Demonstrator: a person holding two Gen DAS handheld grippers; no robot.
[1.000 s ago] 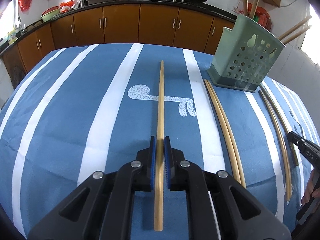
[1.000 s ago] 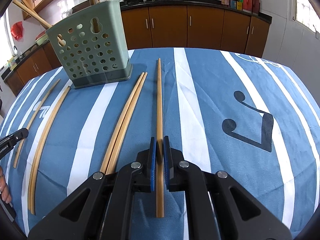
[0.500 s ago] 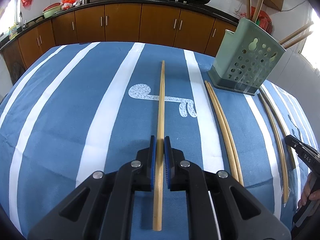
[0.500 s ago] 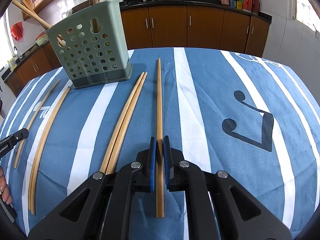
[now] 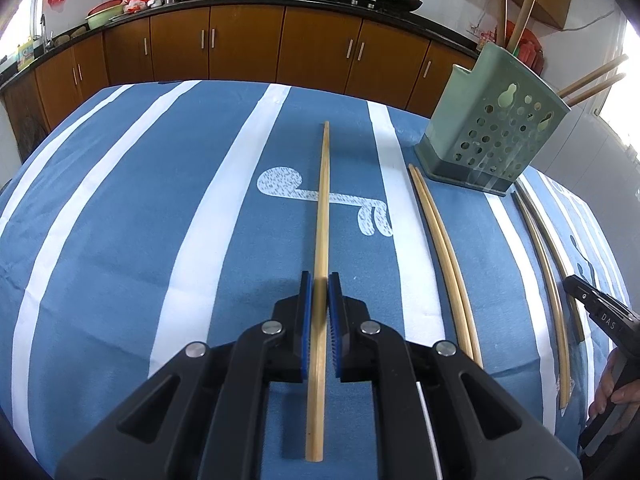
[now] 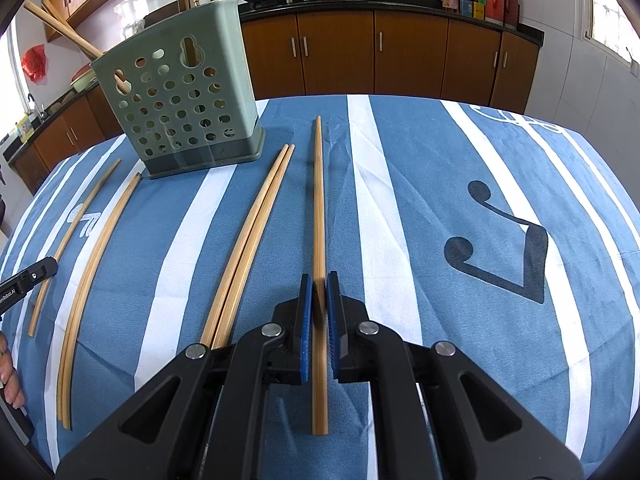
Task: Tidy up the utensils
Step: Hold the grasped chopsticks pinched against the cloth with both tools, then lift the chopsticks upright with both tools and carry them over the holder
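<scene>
My left gripper (image 5: 319,280) is shut on a long bamboo chopstick (image 5: 323,200) that points straight ahead over the blue striped tablecloth. My right gripper (image 6: 319,280) is shut on another bamboo chopstick (image 6: 318,184), also pointing ahead. A green perforated utensil holder (image 5: 496,136) stands at the right in the left wrist view and at the upper left in the right wrist view (image 6: 180,112), with several chopsticks in it. Pairs of chopsticks (image 5: 444,256) (image 6: 248,240) lie on the cloth between the two grippers.
More chopsticks lie on the cloth near the holder (image 5: 544,256) (image 6: 96,264). The table (image 6: 480,160) has a blue and white striped cloth with note prints. Brown kitchen cabinets (image 5: 240,44) run behind the table. The other gripper's tip shows at each view's edge.
The left gripper has lifted and tilted a little with its chopstick, so more of the room shows. The right gripper and its chopstick have not moved.
</scene>
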